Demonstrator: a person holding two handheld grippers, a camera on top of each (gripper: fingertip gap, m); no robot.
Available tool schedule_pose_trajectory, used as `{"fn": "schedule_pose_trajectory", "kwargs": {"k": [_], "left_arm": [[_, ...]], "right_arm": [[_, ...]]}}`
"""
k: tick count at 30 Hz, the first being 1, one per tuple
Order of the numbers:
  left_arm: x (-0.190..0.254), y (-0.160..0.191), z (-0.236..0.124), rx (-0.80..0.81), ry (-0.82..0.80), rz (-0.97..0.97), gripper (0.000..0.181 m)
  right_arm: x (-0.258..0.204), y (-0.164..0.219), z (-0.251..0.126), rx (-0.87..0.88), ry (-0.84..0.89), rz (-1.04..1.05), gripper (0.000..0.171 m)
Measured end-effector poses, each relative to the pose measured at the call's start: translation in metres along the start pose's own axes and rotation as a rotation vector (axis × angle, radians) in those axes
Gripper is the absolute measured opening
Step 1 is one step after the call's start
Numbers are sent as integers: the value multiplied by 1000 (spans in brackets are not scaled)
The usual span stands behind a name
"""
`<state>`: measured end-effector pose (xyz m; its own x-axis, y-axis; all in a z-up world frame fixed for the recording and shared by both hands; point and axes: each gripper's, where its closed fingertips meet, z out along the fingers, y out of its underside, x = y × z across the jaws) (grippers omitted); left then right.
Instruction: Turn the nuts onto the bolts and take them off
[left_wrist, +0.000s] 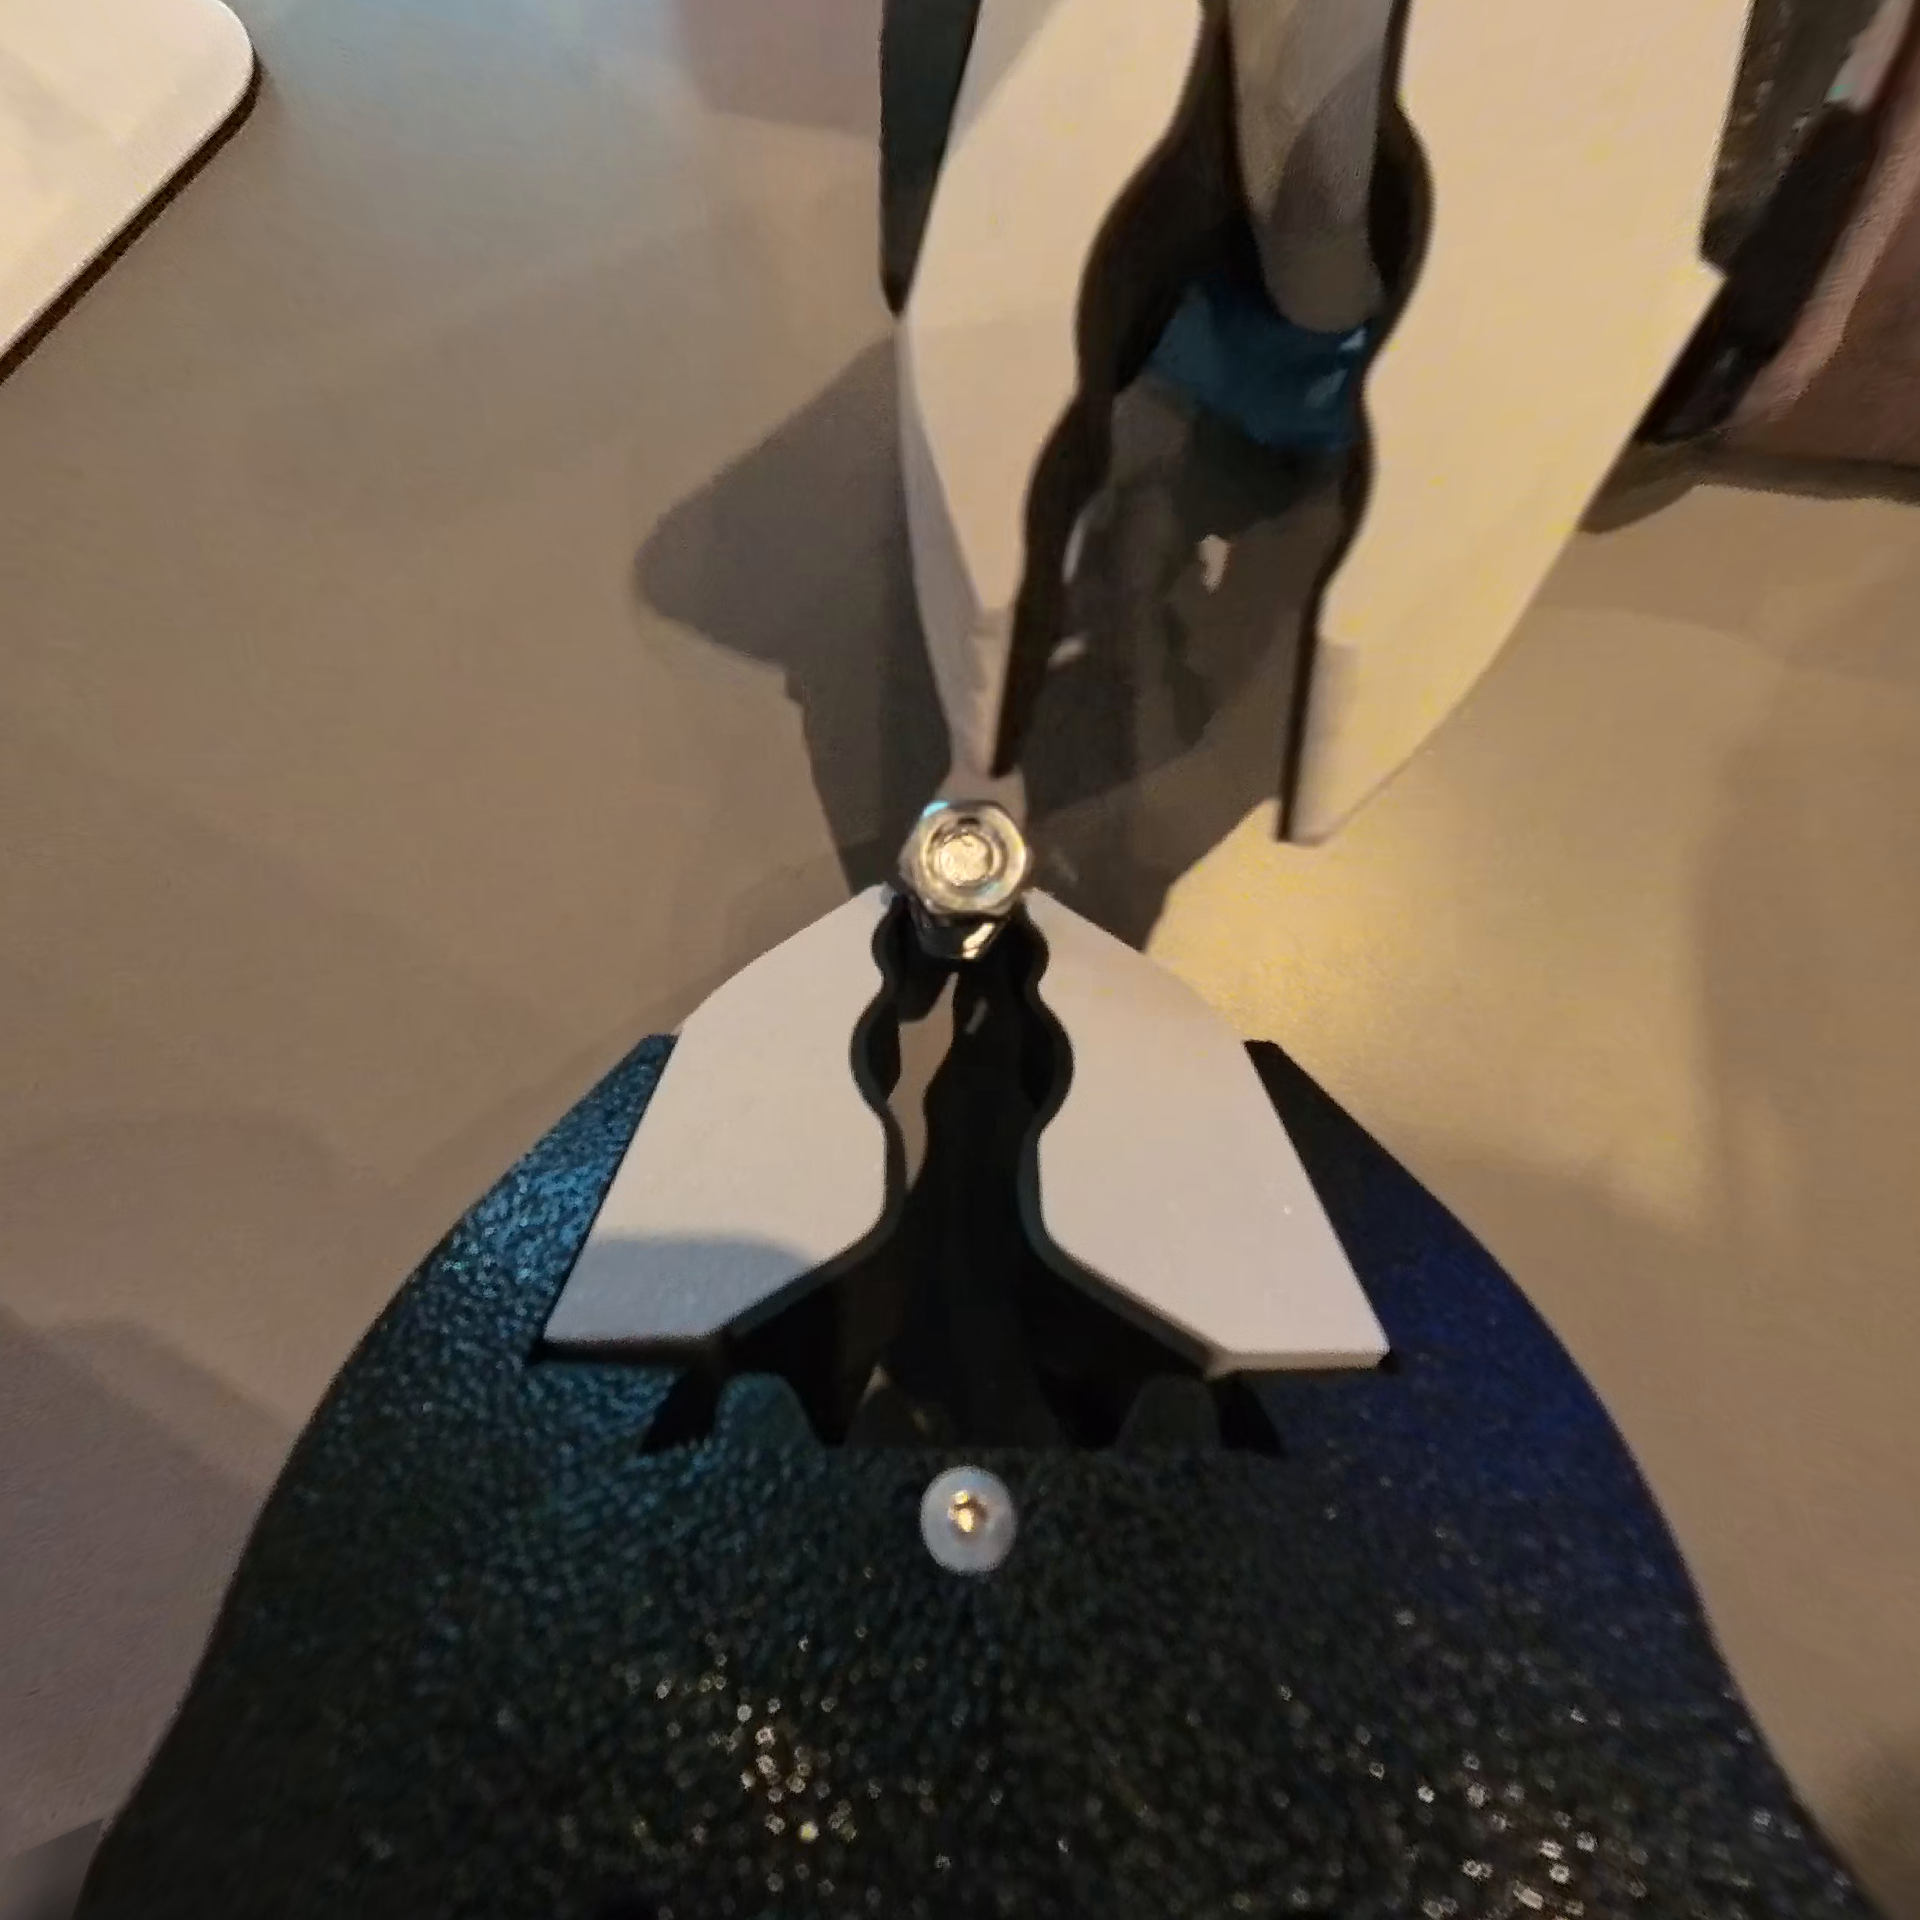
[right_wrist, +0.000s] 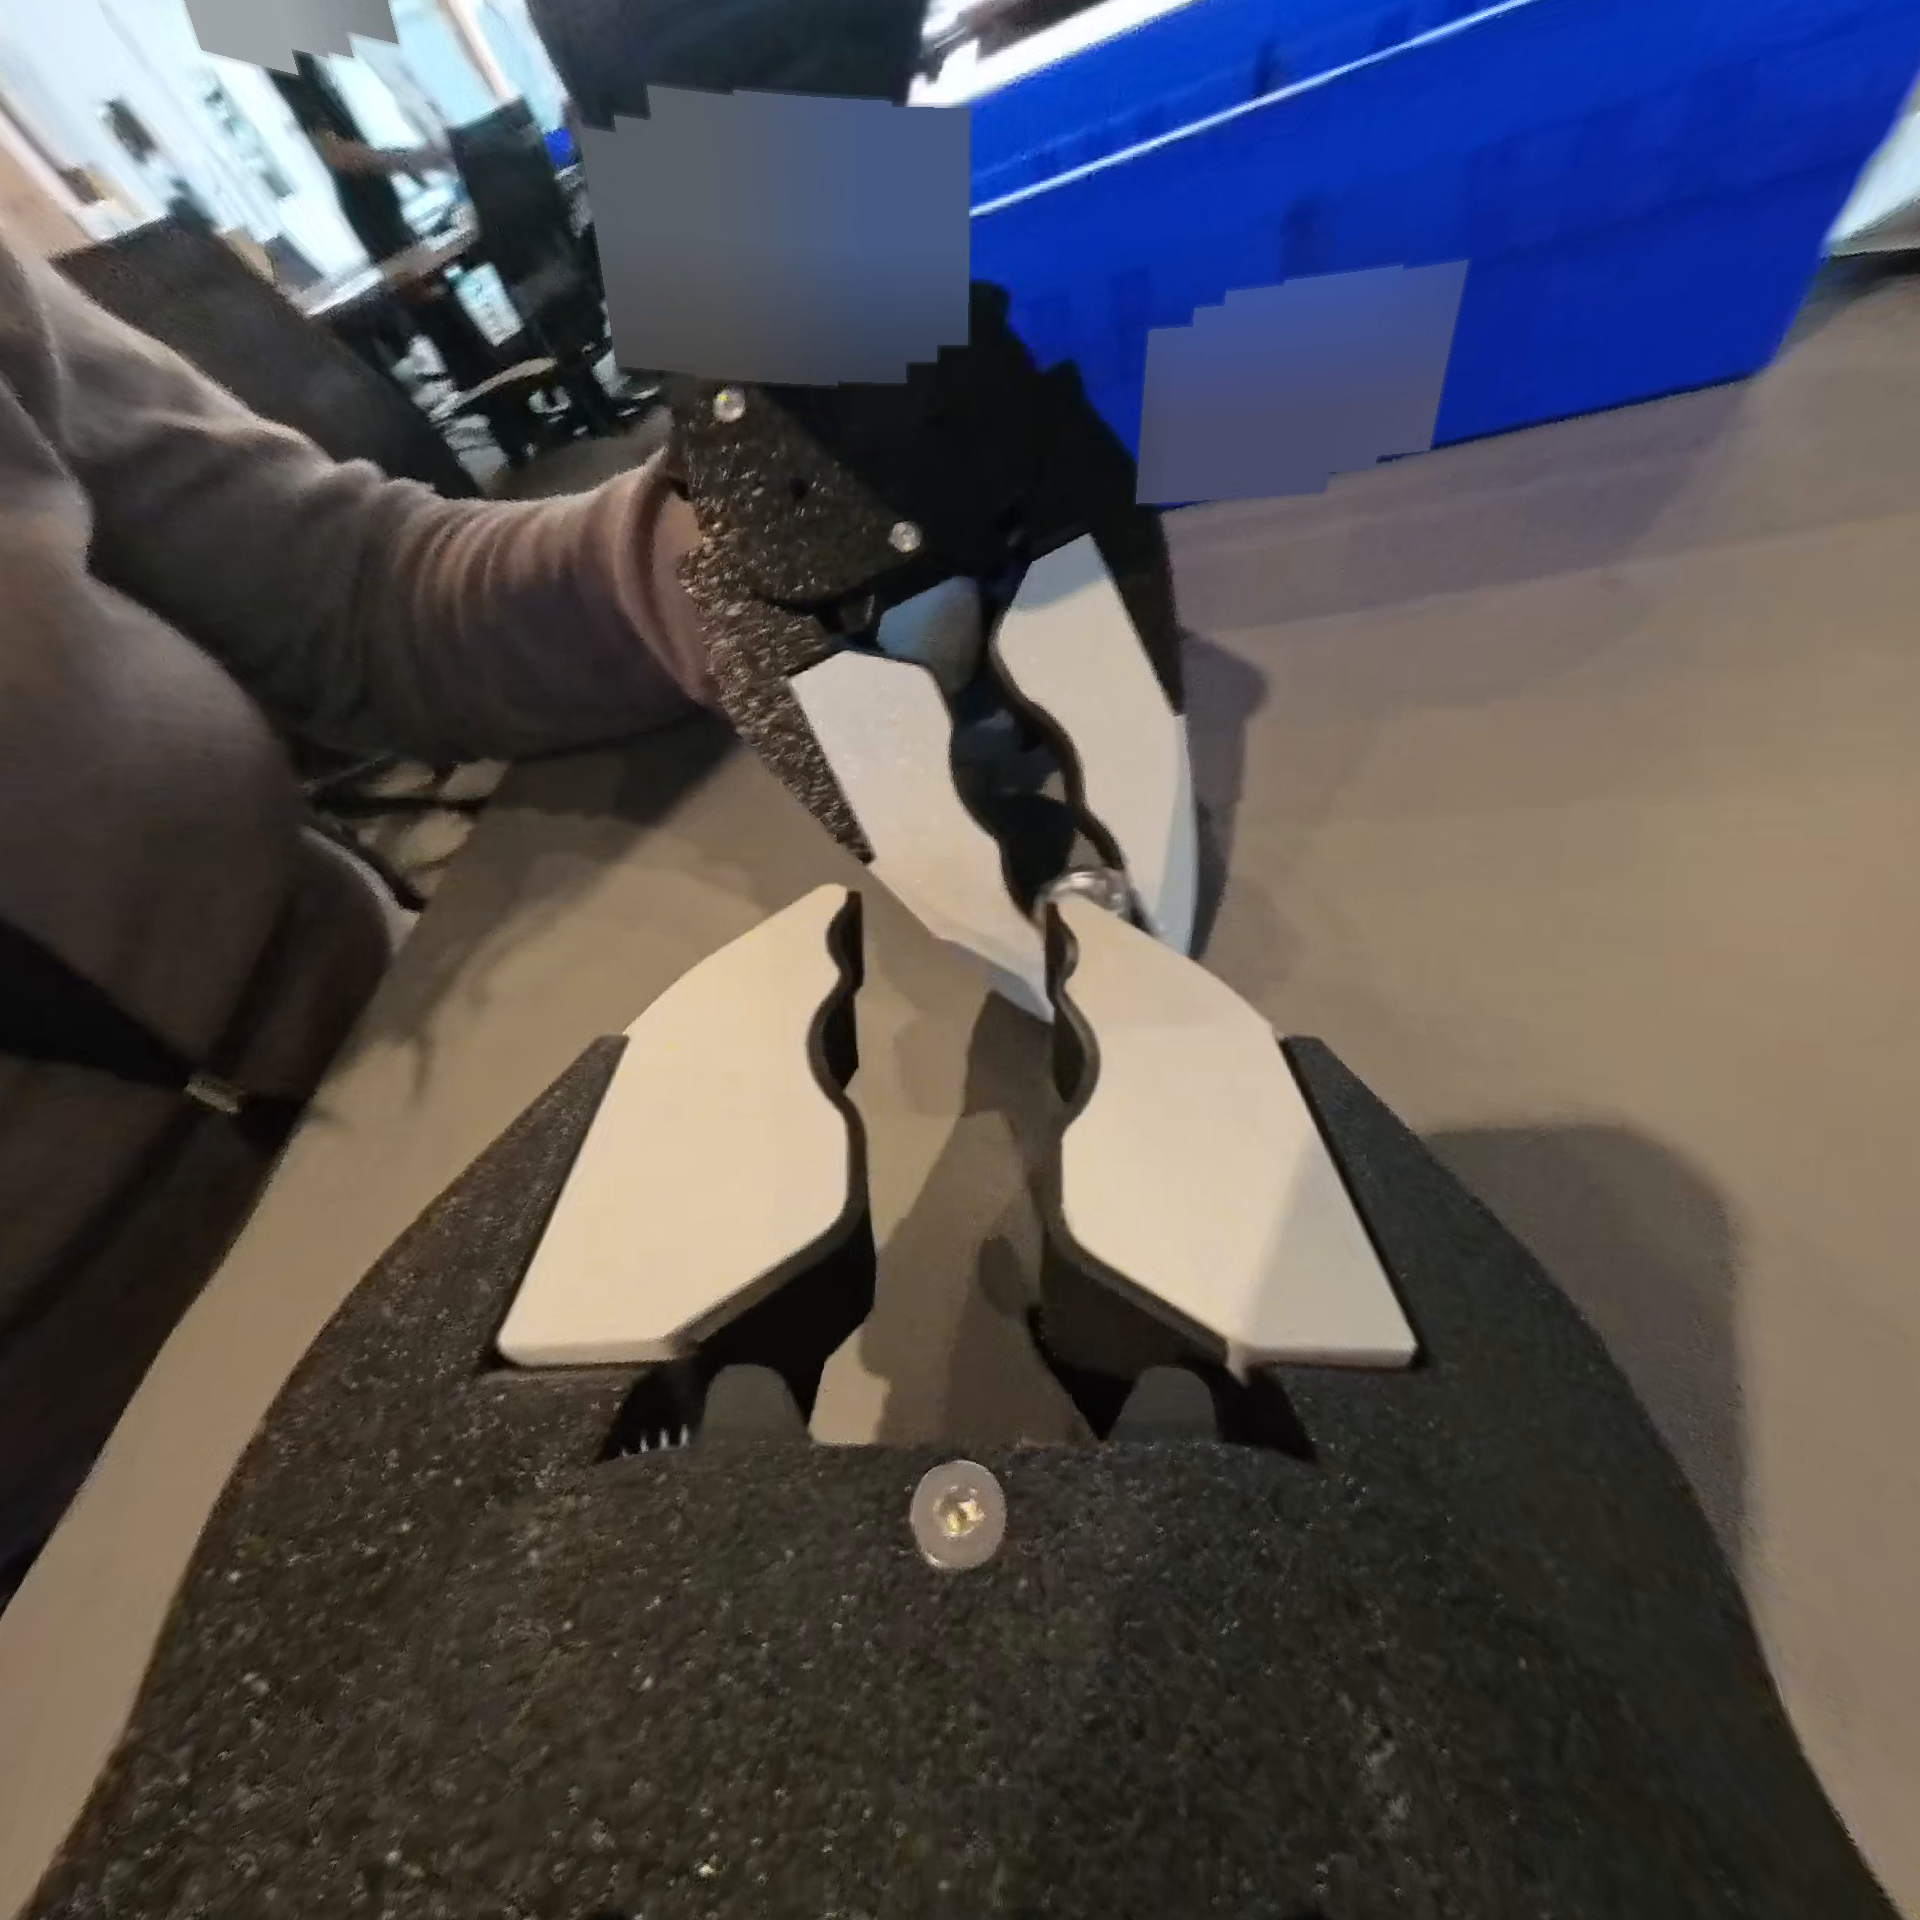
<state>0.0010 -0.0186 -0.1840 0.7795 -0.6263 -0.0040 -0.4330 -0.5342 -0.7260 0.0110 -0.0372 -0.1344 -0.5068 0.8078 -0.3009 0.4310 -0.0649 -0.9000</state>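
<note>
My left gripper (left_wrist: 956, 920) is shut on a small silver bolt (left_wrist: 948, 932), held above the grey table. A silver hex nut (left_wrist: 961, 862) sits on the bolt's end, just past the fingertips. My right gripper (left_wrist: 1153, 800) comes in from the far side with its jaws open. One of its fingertips (left_wrist: 982, 764) touches the nut; the other stands apart to the right. In the right wrist view my right gripper (right_wrist: 951, 914) is open. Its right fingertip (right_wrist: 1060, 925) meets the nut (right_wrist: 1086, 891), which the left gripper (right_wrist: 1101, 935) holds.
A white board's rounded corner (left_wrist: 104, 156) lies at the far left of the table (left_wrist: 364, 623). A blue bin (right_wrist: 1455, 156) stands at the back right. A person's brown sleeve (right_wrist: 312, 571) reaches in from the left. Chairs and people are in the background.
</note>
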Motion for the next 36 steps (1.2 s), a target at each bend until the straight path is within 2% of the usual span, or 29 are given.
{"fn": "schedule_pose_trajectory", "kwargs": {"k": [3, 6, 8, 12, 15, 17, 18, 20, 23, 26, 27, 28, 29, 33, 36], "left_arm": [[0, 0, 0, -2, 0, 0, 18], [0, 0, 0, 5, 1, 0, 18], [0, 0, 0, 4, 1, 0, 18], [0, 0, 0, -1, 1, 1, 18], [0, 0, 0, -1, 0, 0, 18], [0, -1, 0, 9, 1, 0, 18], [0, 0, 0, 7, 1, 1, 18], [0, 0, 0, -1, 1, 0, 18], [0, 0, 0, -1, 0, 1, 18], [0, 0, 0, -1, 0, 0, 18], [0, -1, 0, 6, 1, 0, 18], [0, -1, 0, 8, 1, 0, 18], [0, 0, 0, 1, 1, 1, 18], [0, 0, 0, -1, 1, 1, 18], [0, 0, 0, -1, 1, 1, 18]], "right_arm": [[15, 0, 1, -10, 122, -11, 37], [10, 7, 7, -72, 112, -61, 39], [-7, 7, 4, -58, -16, -60, 16], [8, -1, -1, 7, 75, -18, 32], [16, 3, 3, -38, 153, -54, 41], [6, 8, 6, -75, 100, -90, 34], [-5, 10, 5, -77, 23, -92, 13], [-4, 6, 2, -45, 6, -41, 21], [10, 0, -1, 0, 98, -31, 35], [13, 6, 5, -60, 140, -65, 44], [8, 9, 6, -81, 113, -76, 39], [-1, 10, 5, -78, 51, -84, 19], [-5, 8, 3, -62, 10, -62, 15], [11, 0, -1, 1, 92, -16, 37], [14, 5, 4, -51, 144, -59, 49]]}}
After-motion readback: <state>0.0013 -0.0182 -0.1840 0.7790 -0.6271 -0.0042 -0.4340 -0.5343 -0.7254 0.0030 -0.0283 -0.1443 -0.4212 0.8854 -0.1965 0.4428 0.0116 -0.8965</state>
